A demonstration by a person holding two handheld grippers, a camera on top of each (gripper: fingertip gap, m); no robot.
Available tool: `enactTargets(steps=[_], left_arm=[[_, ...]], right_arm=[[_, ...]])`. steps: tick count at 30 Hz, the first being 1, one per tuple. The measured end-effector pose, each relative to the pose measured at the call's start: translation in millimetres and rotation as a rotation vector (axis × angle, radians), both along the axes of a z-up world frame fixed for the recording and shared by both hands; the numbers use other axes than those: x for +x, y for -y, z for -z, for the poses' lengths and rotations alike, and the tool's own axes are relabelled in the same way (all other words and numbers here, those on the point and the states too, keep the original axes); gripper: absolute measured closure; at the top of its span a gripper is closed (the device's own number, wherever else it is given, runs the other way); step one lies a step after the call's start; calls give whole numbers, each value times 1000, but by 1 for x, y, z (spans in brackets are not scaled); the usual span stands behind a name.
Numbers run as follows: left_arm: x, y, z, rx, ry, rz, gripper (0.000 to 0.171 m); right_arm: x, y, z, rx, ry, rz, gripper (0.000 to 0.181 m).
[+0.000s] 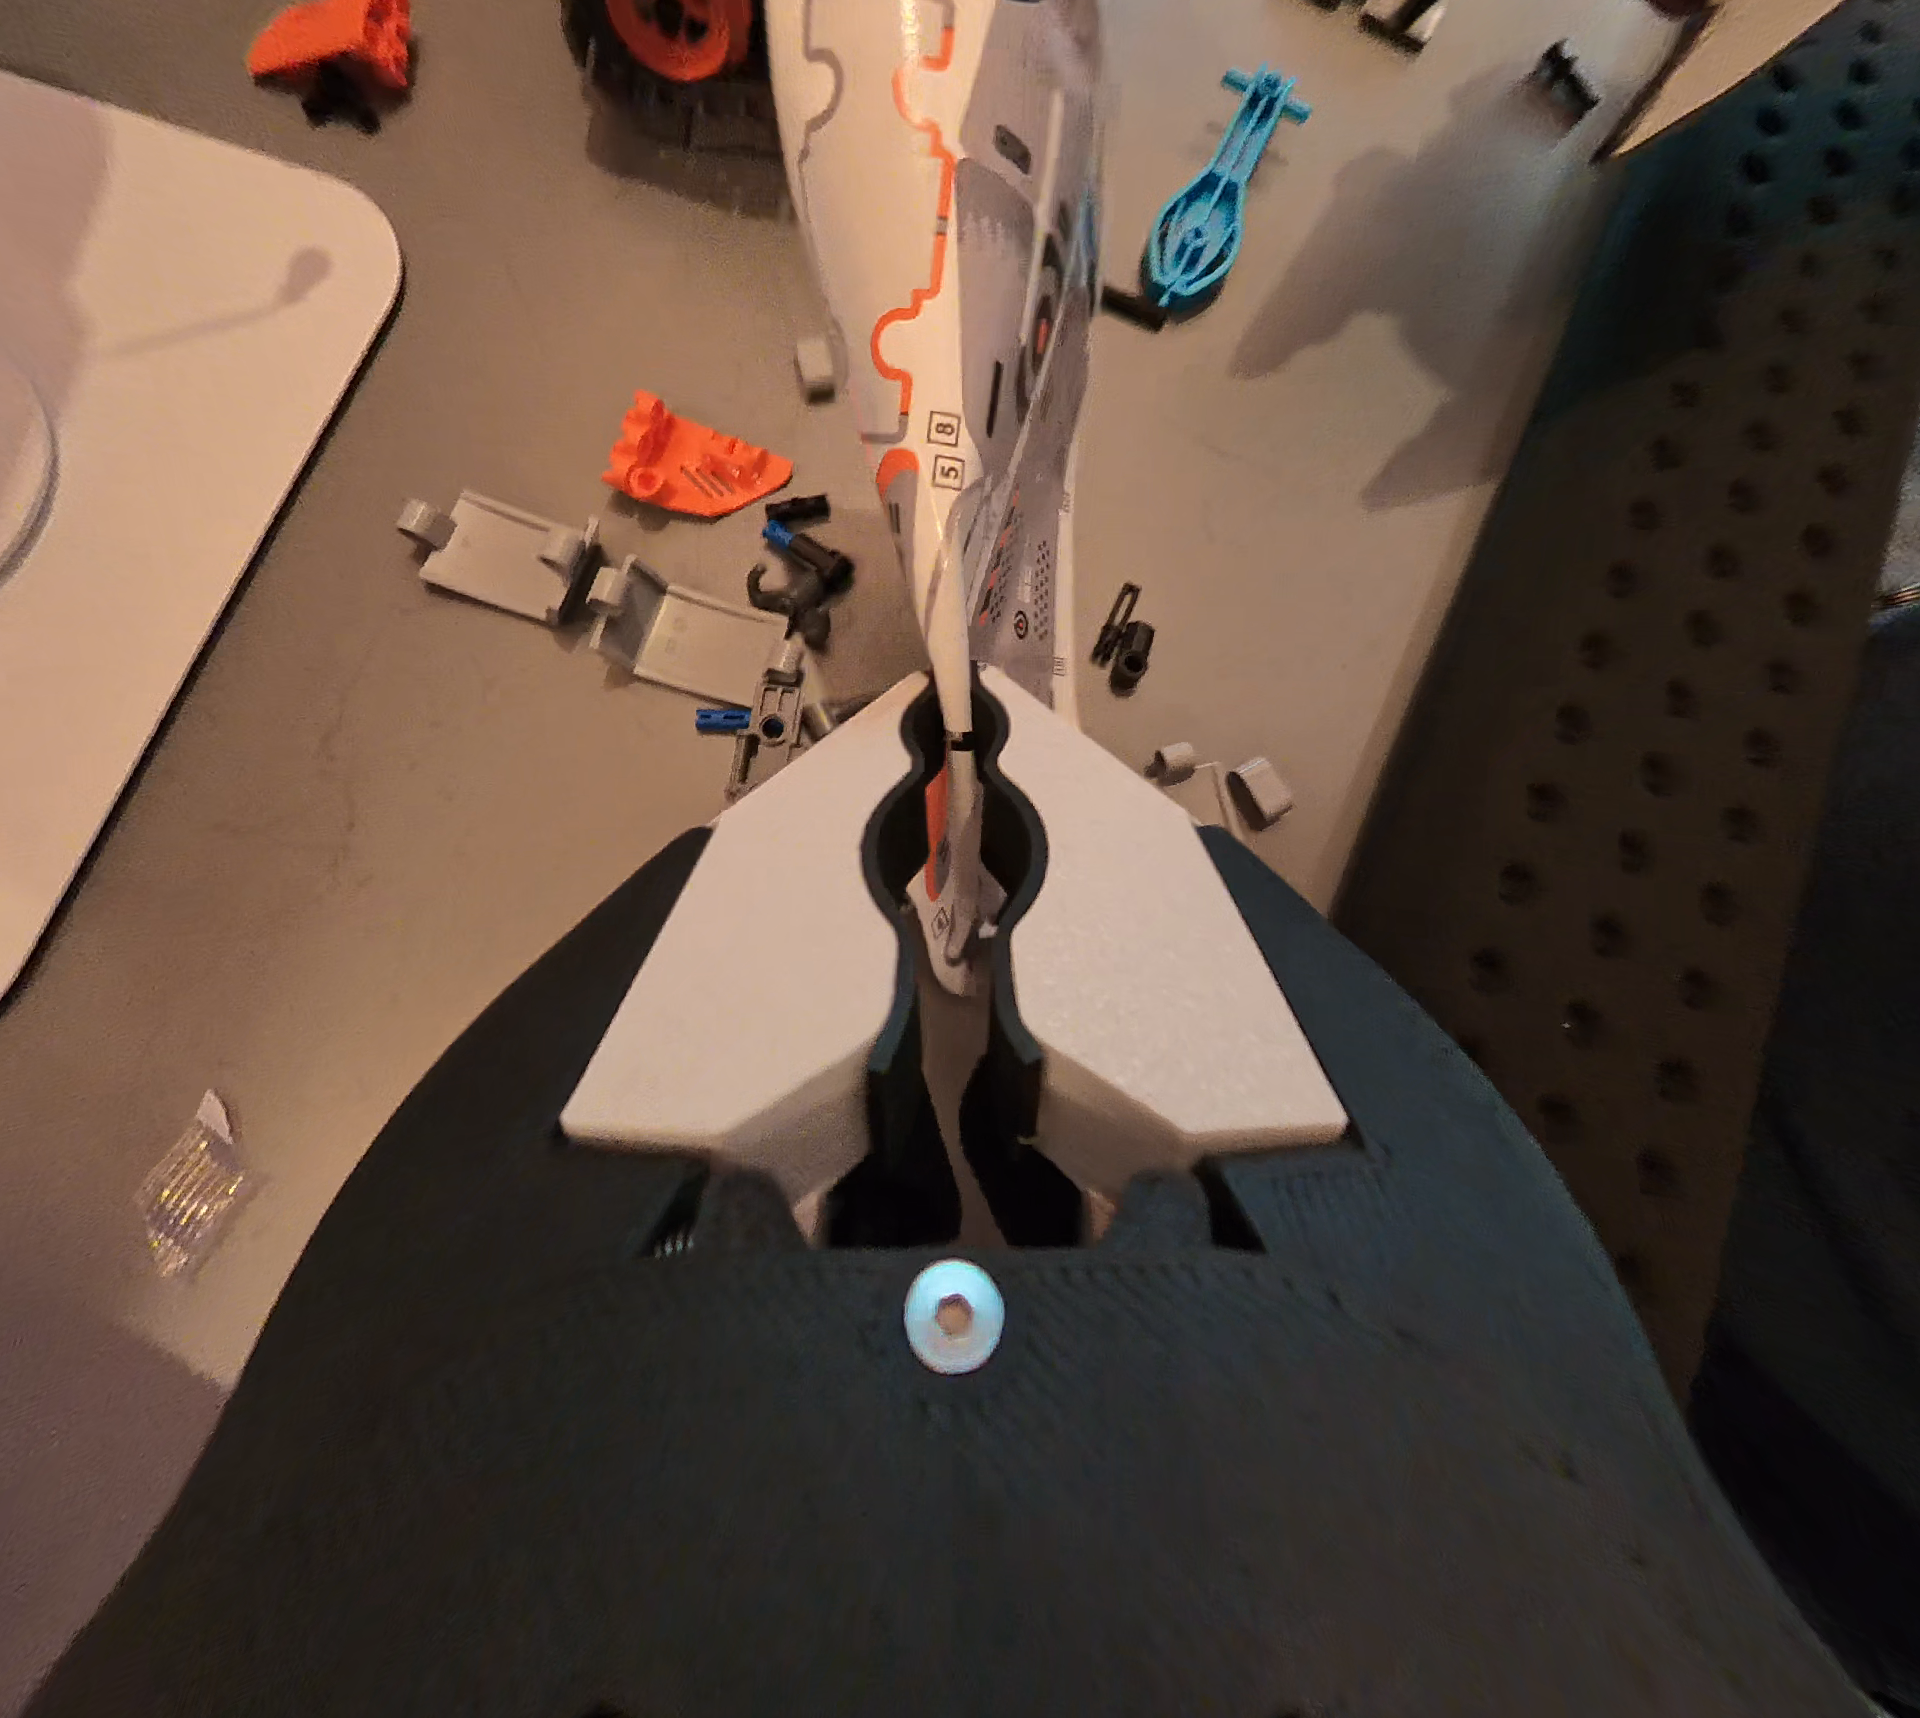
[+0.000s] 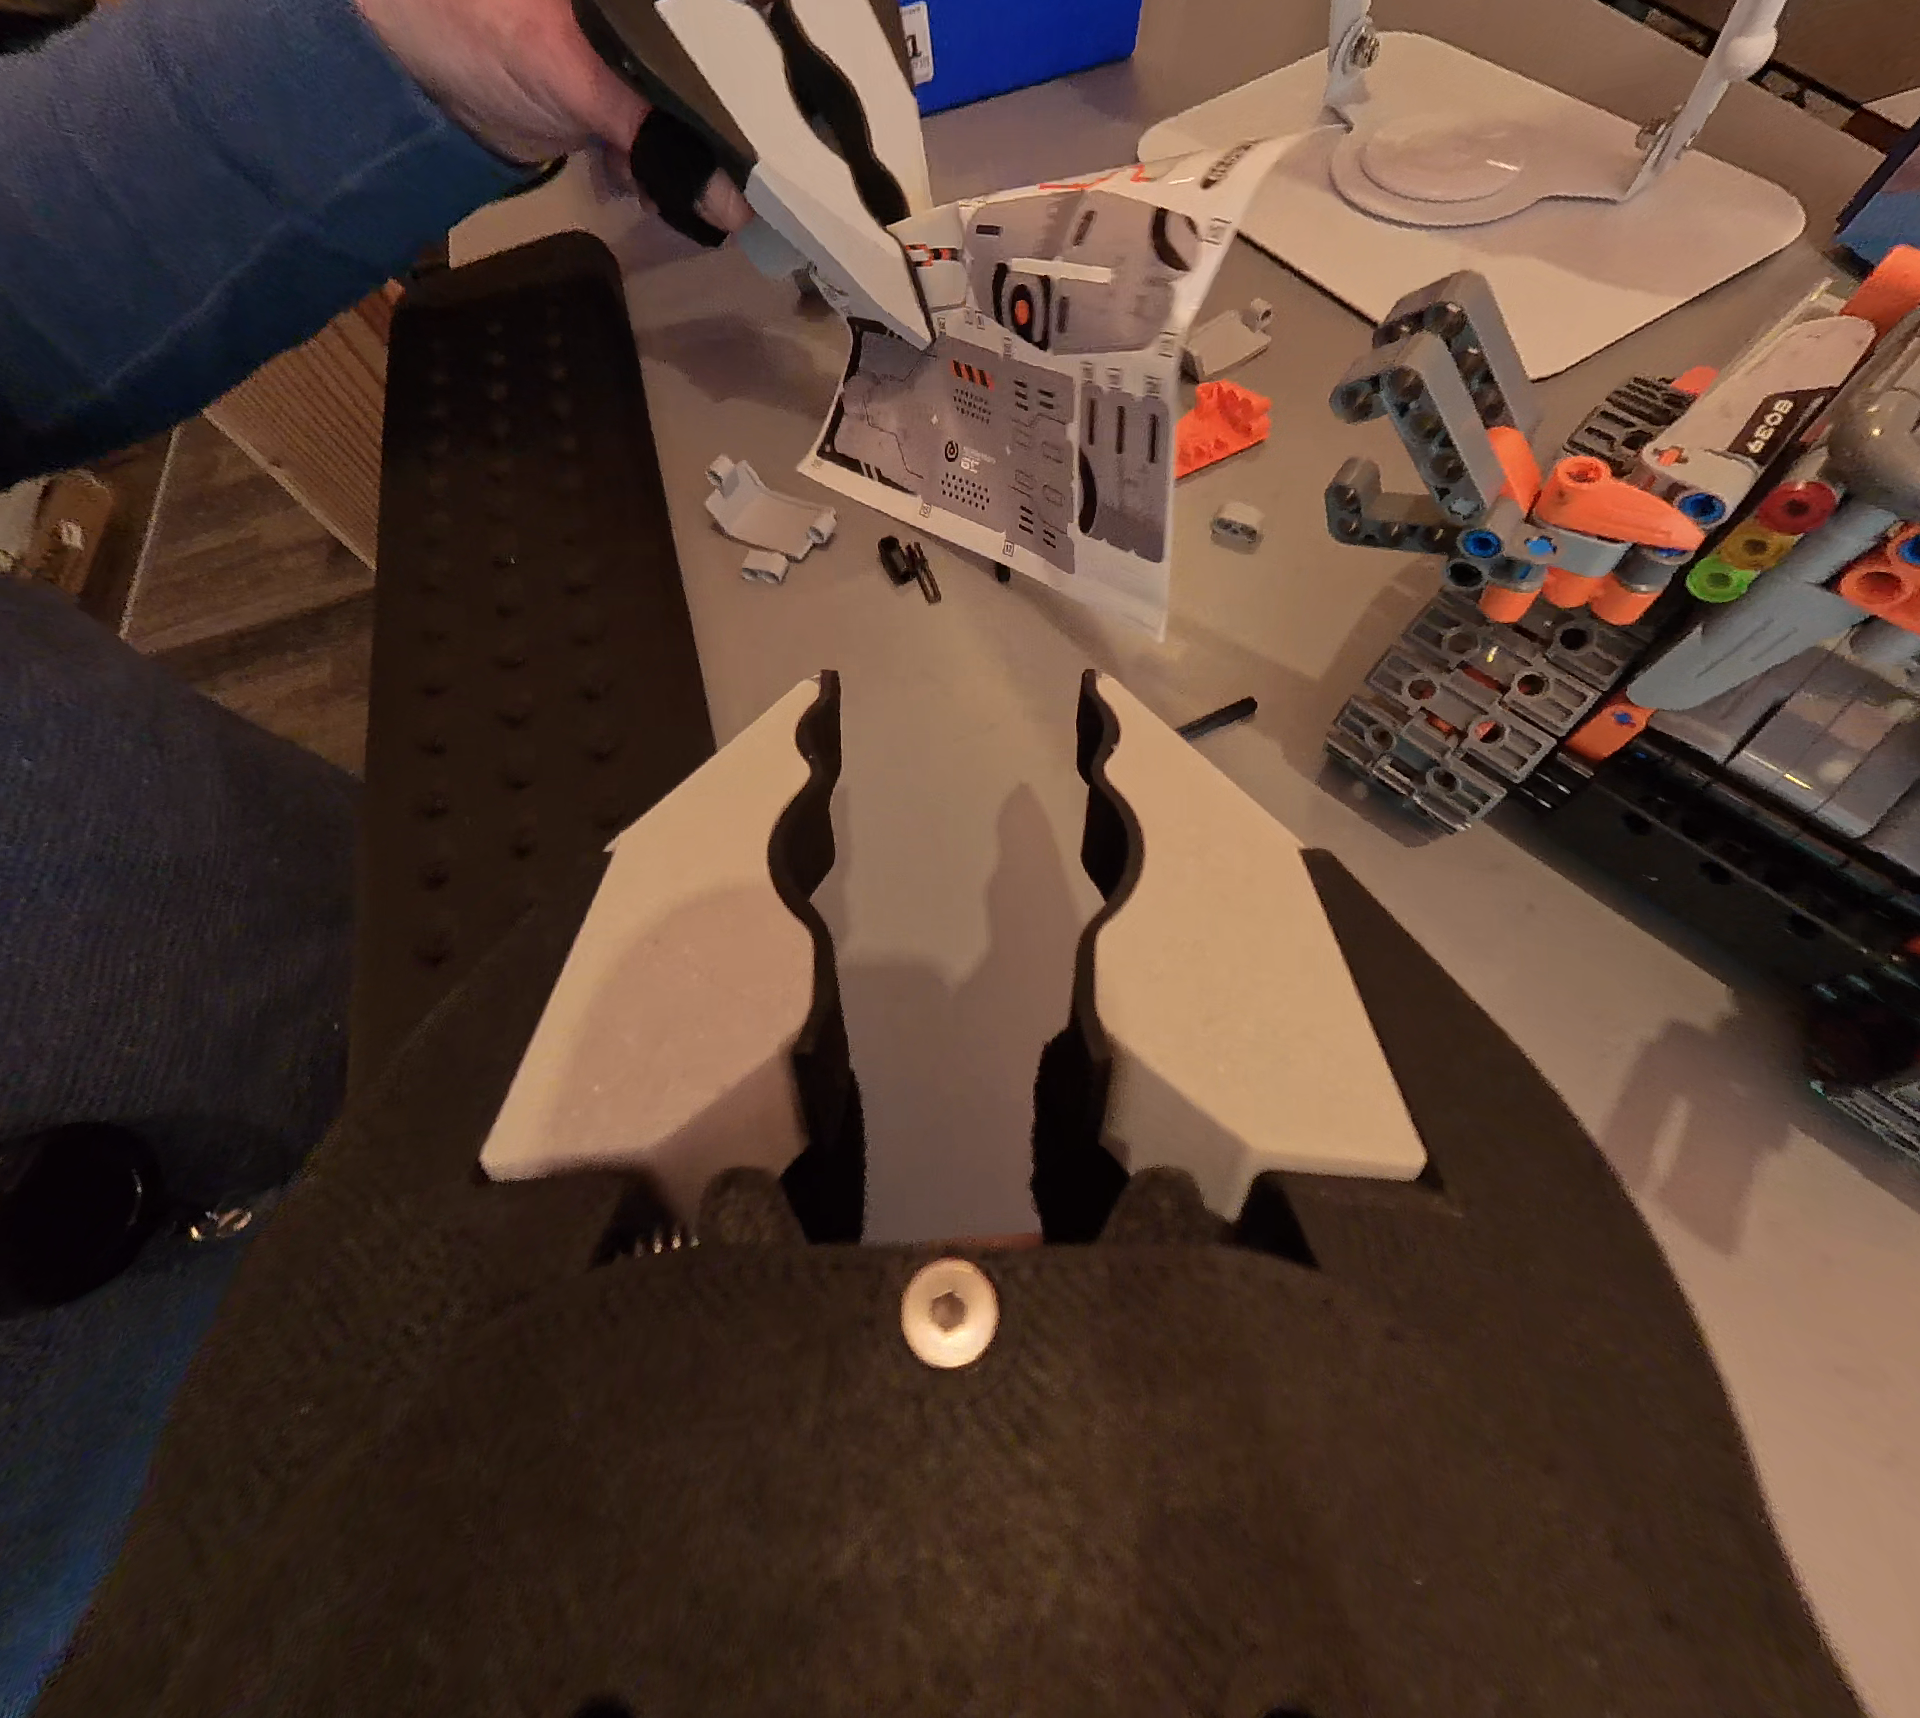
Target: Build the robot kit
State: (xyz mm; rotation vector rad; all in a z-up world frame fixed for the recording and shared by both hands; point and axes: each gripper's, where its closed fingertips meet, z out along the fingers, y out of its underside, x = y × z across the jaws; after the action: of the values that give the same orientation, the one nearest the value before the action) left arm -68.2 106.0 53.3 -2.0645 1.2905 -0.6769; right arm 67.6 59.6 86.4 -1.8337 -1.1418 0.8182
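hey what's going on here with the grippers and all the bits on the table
A person holds a gripper in each hand over a grey table. The left gripper is shut on a sticker sheet, lifting it above loose building pieces. The right gripper hangs open and empty. A tracked toy vehicle sits to the right.

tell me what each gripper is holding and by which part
The left gripper is shut on the white printed sticker sheet, pinching it at a corner so that it hangs above the grey table. The right gripper is open, holding nothing.
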Motion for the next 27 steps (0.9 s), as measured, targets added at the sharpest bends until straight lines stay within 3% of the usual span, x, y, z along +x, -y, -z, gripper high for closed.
enactTargets(steps=[11, 14, 18, 22, 27], left_arm=[[36, 29, -67, -6, 345, 116, 171], [51, 39, -82, -34, 441, 162, 171], [68, 49, -87, -88, 523, 196, 171], [80, 52, -84, -121, 570, 198, 171], [91, 50, -78, -155, 586, 186, 167]], right_arm=[[-24, -14, -12, -56, -168, 89, 113], [-33, -13, -26, -88, -292, 89, 110], [-35, -10, -48, -115, -458, 59, 133], [-28, -3, -61, -87, -529, 21, 179], [-18, 3, -62, -71, -512, 11, 181]])
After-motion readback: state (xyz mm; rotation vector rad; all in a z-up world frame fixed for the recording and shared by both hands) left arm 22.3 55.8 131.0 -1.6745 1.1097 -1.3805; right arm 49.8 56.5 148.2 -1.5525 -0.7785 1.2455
